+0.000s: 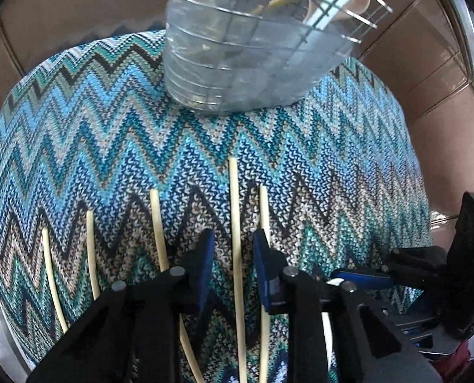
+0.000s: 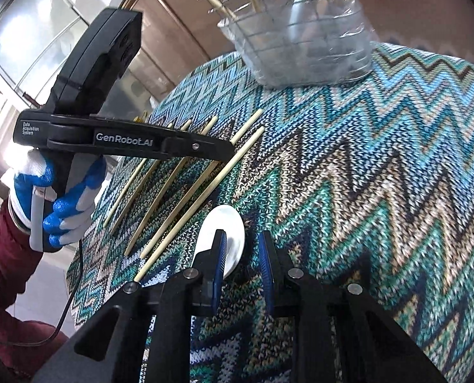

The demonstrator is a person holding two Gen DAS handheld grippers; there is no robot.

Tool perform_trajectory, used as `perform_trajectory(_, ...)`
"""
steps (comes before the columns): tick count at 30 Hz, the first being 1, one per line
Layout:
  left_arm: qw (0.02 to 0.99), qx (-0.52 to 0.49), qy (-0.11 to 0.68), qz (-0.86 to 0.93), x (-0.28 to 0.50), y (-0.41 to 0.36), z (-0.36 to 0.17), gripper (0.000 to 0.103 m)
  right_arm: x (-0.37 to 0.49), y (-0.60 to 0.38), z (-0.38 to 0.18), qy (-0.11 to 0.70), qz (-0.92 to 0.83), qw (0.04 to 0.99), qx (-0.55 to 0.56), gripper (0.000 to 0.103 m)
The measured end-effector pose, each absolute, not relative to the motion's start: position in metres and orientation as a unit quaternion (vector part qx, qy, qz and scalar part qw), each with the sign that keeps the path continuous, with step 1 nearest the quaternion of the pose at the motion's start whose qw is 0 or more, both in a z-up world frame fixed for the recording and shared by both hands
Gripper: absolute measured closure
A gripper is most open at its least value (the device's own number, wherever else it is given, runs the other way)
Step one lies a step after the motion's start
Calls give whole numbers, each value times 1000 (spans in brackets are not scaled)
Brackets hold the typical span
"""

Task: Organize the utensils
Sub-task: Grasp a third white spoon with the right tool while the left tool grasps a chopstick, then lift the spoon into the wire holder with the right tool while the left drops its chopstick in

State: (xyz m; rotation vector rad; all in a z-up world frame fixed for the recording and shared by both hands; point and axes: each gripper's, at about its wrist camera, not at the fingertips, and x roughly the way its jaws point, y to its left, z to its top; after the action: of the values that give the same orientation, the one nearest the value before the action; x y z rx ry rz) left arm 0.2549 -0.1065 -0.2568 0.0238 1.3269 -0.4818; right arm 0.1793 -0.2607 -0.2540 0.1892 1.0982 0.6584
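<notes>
Several pale wooden chopsticks (image 1: 235, 223) lie side by side on the zigzag cloth; they also show in the right wrist view (image 2: 186, 198). My left gripper (image 1: 233, 249) is open, its jaws either side of one chopstick, low over it. A white spoon (image 2: 227, 236) lies on the cloth; my right gripper (image 2: 241, 249) is open just over its bowl, the left finger in front of it. A wire-and-plastic utensil basket (image 1: 243, 63) at the far side holds chopsticks and spoons; it also shows in the right wrist view (image 2: 304, 48).
The zigzag-patterned cloth (image 1: 332, 159) covers the table, which ends near brown tiled floor (image 1: 428, 79) on the right. The left gripper's body (image 2: 115, 140) and a gloved hand (image 2: 61, 204) sit left of the chopsticks in the right wrist view.
</notes>
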Motion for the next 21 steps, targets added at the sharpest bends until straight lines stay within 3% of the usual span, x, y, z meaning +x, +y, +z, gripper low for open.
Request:
perform_trajectory(3, 760, 18, 611, -221, 259, -111, -258, 84, 188, -261, -257, 517, 326, 786, 89, 81)
perform_trajectory(9, 765, 28, 606, -216, 260, -123, -263, 97, 203, -257, -263, 527, 354, 769, 79, 96)
perform_trajectory(21, 821, -5, 520, -234, 213, -99, -213, 98, 158, -250, -228, 471, 324, 820, 26, 98)
